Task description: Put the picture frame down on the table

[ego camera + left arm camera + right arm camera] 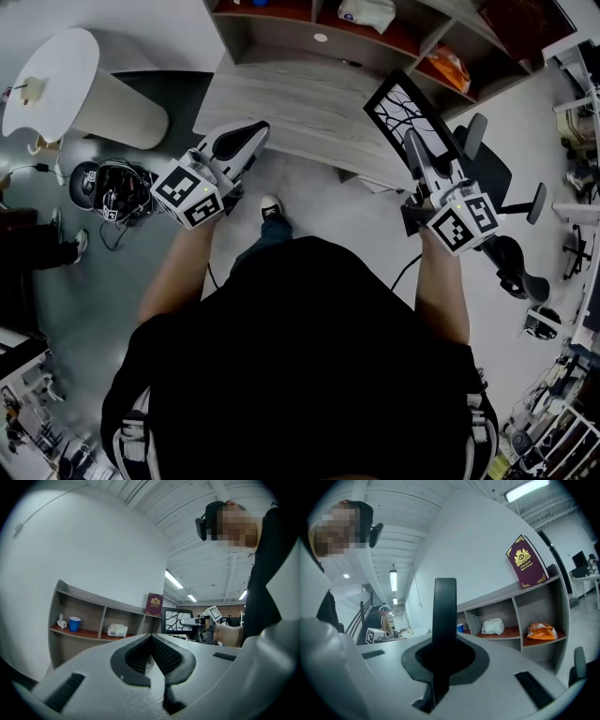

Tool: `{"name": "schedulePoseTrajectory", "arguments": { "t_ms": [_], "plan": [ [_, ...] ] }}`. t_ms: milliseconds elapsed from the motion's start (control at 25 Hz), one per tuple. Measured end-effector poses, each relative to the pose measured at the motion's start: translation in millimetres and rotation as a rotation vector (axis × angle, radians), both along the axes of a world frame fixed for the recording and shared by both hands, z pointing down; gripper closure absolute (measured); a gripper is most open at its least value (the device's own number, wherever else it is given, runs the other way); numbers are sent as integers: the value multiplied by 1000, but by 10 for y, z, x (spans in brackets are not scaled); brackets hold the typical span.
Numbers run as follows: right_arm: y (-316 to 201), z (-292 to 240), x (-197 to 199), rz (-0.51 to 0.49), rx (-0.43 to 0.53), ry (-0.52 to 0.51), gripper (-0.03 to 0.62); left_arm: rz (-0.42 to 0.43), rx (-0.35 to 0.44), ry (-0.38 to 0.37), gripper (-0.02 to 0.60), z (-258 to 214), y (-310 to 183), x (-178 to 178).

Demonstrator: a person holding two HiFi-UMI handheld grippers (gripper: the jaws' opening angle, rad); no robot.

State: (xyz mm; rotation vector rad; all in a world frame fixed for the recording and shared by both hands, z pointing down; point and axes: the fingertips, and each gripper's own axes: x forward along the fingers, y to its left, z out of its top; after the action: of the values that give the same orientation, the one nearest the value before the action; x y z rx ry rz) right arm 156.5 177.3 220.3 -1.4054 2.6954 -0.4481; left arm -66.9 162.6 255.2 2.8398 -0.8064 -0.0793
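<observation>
Black-edged picture frame [405, 111], white branchy print inside, looks to be up in the air over the right end of the pale wood surface [281, 98], standing on edge and pinched along one side by my right tongs [414, 142]. So I'd say we're mid carry, set-down not done yet. Next I reckon it wants lowering till it meets the wood, then a gentle release so it doesn't tip. My left tongs [251, 133] are pressed together, nothing in them, by the near edge. Can't tell how much gap is under the frame; the right gripper view only gives its dark edge, and the shelf unit [246, 37] is cut off up top.
</observation>
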Motion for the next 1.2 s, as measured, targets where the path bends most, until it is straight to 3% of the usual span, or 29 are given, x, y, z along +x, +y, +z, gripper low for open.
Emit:
{"name": "schedulePoseTrajectory", "arguments": {
  "t_ms": [280,720,960,1200],
  "plan": [
    [-335,75,-146,-2,-21,-7,579,1,-23,-3,565,77,-333,-145],
    [-421,136,-171,-12,-28,-7,577,1,-21,-4,565,155,-410,-147],
    [-891,236,-488,-10,-55,4,579,-6,-39,5,565,241,-939,-482],
    [-1099,288,-712,-10,-70,35,579,19,-71,9,565,365,-1185,-574]
  ]
}}
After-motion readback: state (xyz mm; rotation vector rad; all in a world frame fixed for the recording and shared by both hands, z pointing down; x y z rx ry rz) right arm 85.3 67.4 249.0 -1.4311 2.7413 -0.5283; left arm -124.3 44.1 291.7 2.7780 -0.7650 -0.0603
